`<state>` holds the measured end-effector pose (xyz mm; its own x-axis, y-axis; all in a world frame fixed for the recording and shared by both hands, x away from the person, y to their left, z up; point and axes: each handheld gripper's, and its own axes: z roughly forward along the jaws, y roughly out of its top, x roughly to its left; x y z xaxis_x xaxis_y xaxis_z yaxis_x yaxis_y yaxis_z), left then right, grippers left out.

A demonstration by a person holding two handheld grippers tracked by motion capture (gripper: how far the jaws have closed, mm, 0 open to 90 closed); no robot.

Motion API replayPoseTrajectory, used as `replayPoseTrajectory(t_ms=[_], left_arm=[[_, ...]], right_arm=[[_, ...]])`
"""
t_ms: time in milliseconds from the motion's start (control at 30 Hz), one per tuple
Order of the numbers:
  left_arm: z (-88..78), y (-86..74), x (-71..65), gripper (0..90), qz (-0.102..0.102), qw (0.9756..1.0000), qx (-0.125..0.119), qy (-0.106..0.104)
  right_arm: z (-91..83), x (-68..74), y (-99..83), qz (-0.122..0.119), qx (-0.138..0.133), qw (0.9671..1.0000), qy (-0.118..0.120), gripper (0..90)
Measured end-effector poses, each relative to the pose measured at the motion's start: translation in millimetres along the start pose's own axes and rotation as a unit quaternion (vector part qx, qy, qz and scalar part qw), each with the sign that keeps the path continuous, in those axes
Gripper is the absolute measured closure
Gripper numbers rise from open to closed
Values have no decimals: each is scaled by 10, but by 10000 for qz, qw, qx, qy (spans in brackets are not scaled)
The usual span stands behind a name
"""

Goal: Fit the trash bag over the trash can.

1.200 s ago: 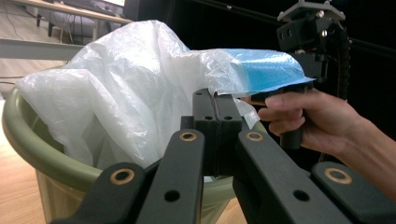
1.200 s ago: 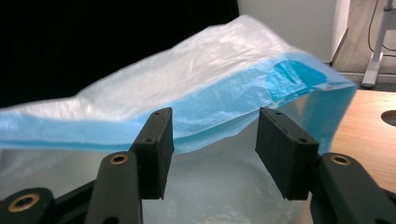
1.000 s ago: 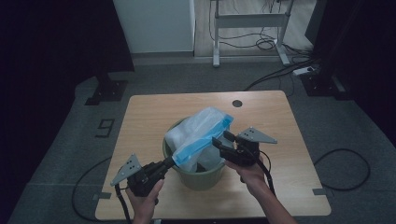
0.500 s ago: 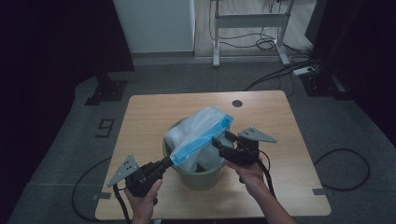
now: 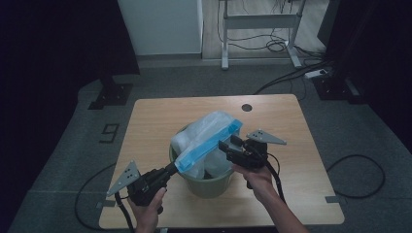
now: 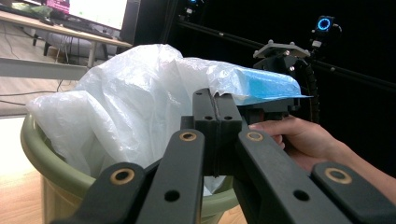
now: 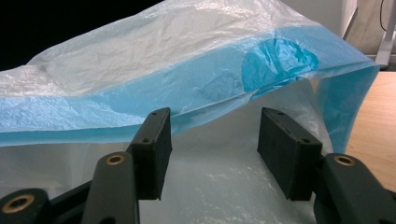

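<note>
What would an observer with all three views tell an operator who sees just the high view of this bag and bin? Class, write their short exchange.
Operator: Is the left gripper actually gripping the bag?
Observer: Yes. In the left gripper view its jaws are shut on a fold of the bag's white film, above the rim of the green bin.
Operator: And the right gripper?
Observer: In the right gripper view its jaws stand apart, though they have just been closing. The blue band at the bag's mouth runs just above them, and nothing is pinched between the pads.
</note>
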<state>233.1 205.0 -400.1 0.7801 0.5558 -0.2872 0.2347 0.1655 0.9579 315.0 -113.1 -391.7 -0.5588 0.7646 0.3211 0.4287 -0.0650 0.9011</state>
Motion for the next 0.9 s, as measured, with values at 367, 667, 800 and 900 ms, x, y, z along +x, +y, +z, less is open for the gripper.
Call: replayPoseTrajectory(t_ms=[367,667,800,900], left_arm=[[-35,-17,33,900,-85,10000,-23,-29],[-52,-10,30,837,-39,9998,162,-139],[-132,96,-38,636,290,9991,292,137],[-193,215,-78,566,475,9982,277,239]], right_arm=[[58,-77,78,234,-324,9988,268,740],[-49,-45,158,-88,-763,9963,378,894],[-143,-18,212,-510,-742,9957,234,894],[-195,-12,254,-703,-710,9948,177,895]])
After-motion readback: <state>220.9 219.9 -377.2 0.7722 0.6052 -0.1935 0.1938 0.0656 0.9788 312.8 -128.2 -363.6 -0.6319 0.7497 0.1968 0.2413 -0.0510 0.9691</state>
